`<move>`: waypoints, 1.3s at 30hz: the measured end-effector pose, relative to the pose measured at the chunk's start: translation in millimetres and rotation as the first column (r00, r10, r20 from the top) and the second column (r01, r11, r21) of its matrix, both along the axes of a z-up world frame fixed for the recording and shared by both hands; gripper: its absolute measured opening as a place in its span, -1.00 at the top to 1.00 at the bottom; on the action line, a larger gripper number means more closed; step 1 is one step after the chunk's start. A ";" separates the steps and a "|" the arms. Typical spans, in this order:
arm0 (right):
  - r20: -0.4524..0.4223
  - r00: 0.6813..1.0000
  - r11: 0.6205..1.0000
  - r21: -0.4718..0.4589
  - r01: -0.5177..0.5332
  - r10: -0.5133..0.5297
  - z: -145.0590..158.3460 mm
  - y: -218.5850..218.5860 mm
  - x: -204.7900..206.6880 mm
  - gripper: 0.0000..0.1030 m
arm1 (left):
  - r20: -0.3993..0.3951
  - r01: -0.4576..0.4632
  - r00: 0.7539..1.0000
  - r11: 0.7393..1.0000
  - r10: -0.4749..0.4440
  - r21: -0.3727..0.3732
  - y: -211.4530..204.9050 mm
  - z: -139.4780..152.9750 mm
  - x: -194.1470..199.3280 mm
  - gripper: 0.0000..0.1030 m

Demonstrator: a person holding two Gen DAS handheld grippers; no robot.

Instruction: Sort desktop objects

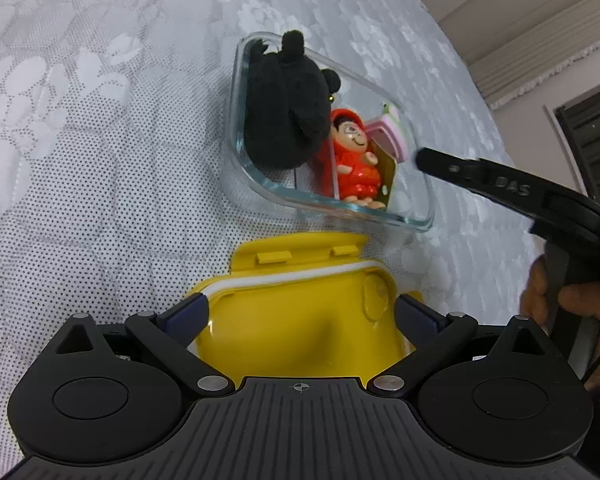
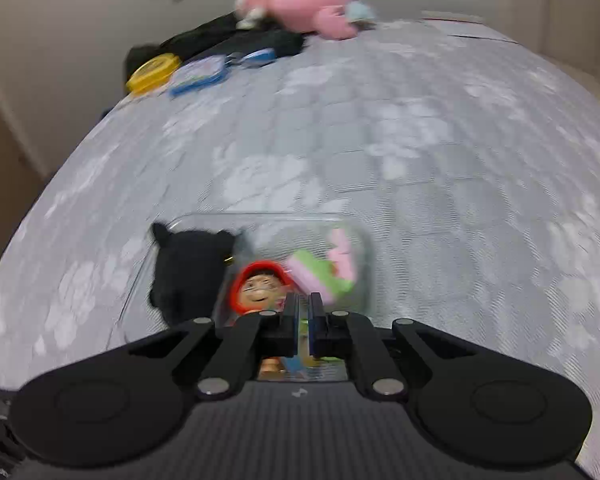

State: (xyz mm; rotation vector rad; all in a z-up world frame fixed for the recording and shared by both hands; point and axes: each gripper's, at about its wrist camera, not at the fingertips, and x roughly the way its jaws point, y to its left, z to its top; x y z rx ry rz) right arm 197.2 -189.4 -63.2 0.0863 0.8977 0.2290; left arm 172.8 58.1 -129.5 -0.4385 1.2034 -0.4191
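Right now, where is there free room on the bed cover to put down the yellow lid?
The cover left of the glass box is bare, and so is the wide stretch beyond it. The box is crowded: black plush, red figure, pink-green toy. The far edge holds a pink plush and small lids.

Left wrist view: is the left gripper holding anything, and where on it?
The left gripper clamps the yellow lid across its width, a finger on each side edge.

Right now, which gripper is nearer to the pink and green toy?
Right. The right gripper is beside the pink and green toy; the left gripper holds the yellow lid.
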 end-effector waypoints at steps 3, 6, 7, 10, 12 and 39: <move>-0.015 0.999 0.995 -0.087 -0.039 0.038 -11.5 16.4 3.4 0.89 | -0.006 -0.004 1.000 1.000 0.004 -0.003 1.6 -1.6 0.1 -0.98; -0.007 1.000 0.979 -0.203 -0.012 0.011 -21.3 21.6 6.3 0.91 | -0.008 -0.005 1.000 1.000 0.005 -0.010 3.1 -2.0 -0.1 -0.98; -0.006 1.000 0.975 -0.222 0.015 -0.016 -22.6 19.1 7.2 0.91 | -0.008 -0.004 1.000 1.000 0.004 -0.010 2.9 -2.2 -0.3 -0.99; 0.000 0.999 0.984 -0.177 0.038 -0.039 -18.2 6.6 5.0 0.92 | -0.010 -0.001 1.000 1.000 0.001 -0.009 1.2 -3.0 1.7 -1.00; 0.009 1.000 0.995 -0.098 0.019 -0.019 -10.7 3.3 2.5 0.92 | -0.009 0.004 1.000 1.000 -0.004 -0.002 -0.2 -2.6 2.1 -1.00; -0.134 0.987 0.996 -0.004 0.088 -0.088 -27.6 0.3 13.4 0.85 | -0.006 0.016 1.000 1.000 -0.016 0.012 -1.2 -2.8 2.8 -1.00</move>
